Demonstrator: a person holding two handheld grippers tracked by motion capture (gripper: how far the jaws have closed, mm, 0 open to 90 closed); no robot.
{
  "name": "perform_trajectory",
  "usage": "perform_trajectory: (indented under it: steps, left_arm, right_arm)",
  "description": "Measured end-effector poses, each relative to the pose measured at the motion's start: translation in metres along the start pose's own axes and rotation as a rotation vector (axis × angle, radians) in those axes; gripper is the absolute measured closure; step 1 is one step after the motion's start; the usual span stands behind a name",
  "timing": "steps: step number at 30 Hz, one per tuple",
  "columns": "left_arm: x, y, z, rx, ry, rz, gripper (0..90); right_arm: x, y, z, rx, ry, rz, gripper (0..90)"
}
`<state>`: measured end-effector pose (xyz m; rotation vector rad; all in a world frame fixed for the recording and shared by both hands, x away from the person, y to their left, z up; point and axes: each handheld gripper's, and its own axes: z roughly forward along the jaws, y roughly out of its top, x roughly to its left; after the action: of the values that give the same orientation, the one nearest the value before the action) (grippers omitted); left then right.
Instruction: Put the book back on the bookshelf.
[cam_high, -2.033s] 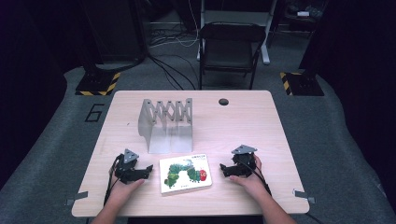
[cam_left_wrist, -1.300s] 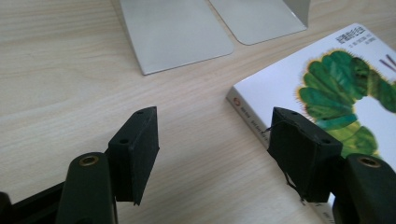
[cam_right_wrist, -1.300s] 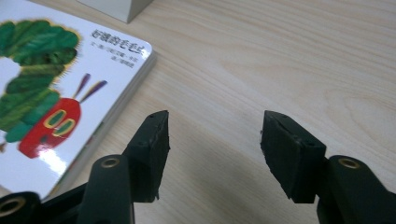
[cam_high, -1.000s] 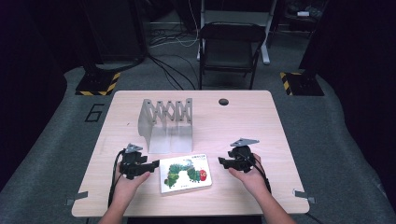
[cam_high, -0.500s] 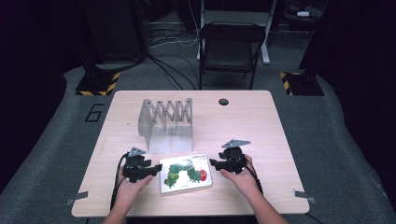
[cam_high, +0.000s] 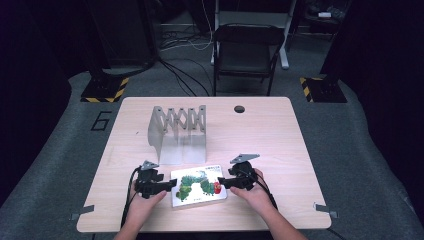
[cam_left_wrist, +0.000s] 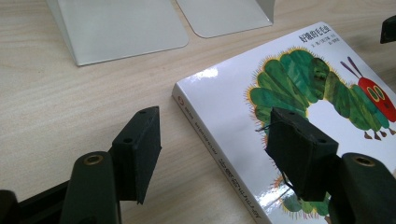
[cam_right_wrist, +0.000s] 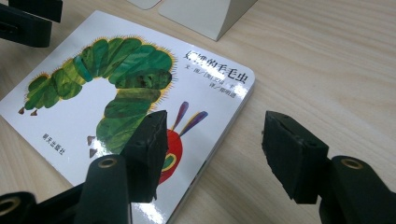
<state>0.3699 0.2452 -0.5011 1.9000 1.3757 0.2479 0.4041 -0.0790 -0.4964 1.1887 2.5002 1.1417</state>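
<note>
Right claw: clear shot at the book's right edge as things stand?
Probably yes. The right claw already straddles the right edge of the book, jaws apart, one above the cover, one above the bare table. Its jaws have just been opening. Nothing stands between them and the edge.

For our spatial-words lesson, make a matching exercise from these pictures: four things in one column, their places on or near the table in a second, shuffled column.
Things:
1. picture book
2. metal book rack
3. left gripper
4. folding chair

Places:
A. on the floor beyond the table's far edge
B. at the book's left edge
C. flat on the table between both grippers
D. standing mid-table, behind the book

Pairs: 1-C, 2-D, 3-B, 4-A
</note>
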Motion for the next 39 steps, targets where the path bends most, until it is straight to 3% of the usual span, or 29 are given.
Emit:
perform_trajectory:
  steps: [5, 7, 9, 12, 24, 25, 31, 35, 39]
  left_arm:
    - [-0.002, -0.002, 0.002, 0.007, -0.010, 0.000, 35.3]
    - [-0.004, -0.003, 0.004, 0.014, -0.017, 0.007, 35.3]
    - [-0.007, -0.004, 0.006, 0.009, -0.013, 0.014, 35.3]
    - [-0.009, -0.005, 0.007, 0.031, -0.020, 0.035, 35.3]
    - [-0.015, -0.008, 0.013, 0.041, -0.026, 0.037, 35.1]
    - [-0.014, -0.007, 0.013, 0.049, -0.028, 0.052, 35.1]
    - [-0.014, -0.008, 0.013, 0.057, -0.040, 0.043, 34.5]
    - [-0.014, -0.008, 0.014, 0.044, -0.047, 0.023, 34.3]
    - [-0.013, -0.008, 0.015, 0.049, -0.046, 0.031, 33.1]
  right_arm:
    - [0.002, 0.000, 0.003, 0.010, 0.015, -0.003, 39.4]
    - [0.005, 0.001, 0.003, 0.022, 0.023, 0.023, 39.4]
    - [0.003, 0.001, 0.006, 0.017, 0.020, -0.010, 39.4]
    - [0.004, 0.000, 0.008, 0.028, 0.022, -0.003, 39.4]
    - [0.010, 0.000, 0.016, 0.050, 0.030, -0.009, 39.2]
    - [0.010, -0.001, 0.017, 0.048, 0.028, -0.008, 39.1]
    - [0.009, -0.001, 0.018, 0.058, 0.034, -0.013, 38.5]
    - [0.008, -0.001, 0.019, 0.072, 0.032, 0.007, 37.9]
    - [0.007, -0.001, 0.020, 0.091, 0.050, 0.023, 35.7]
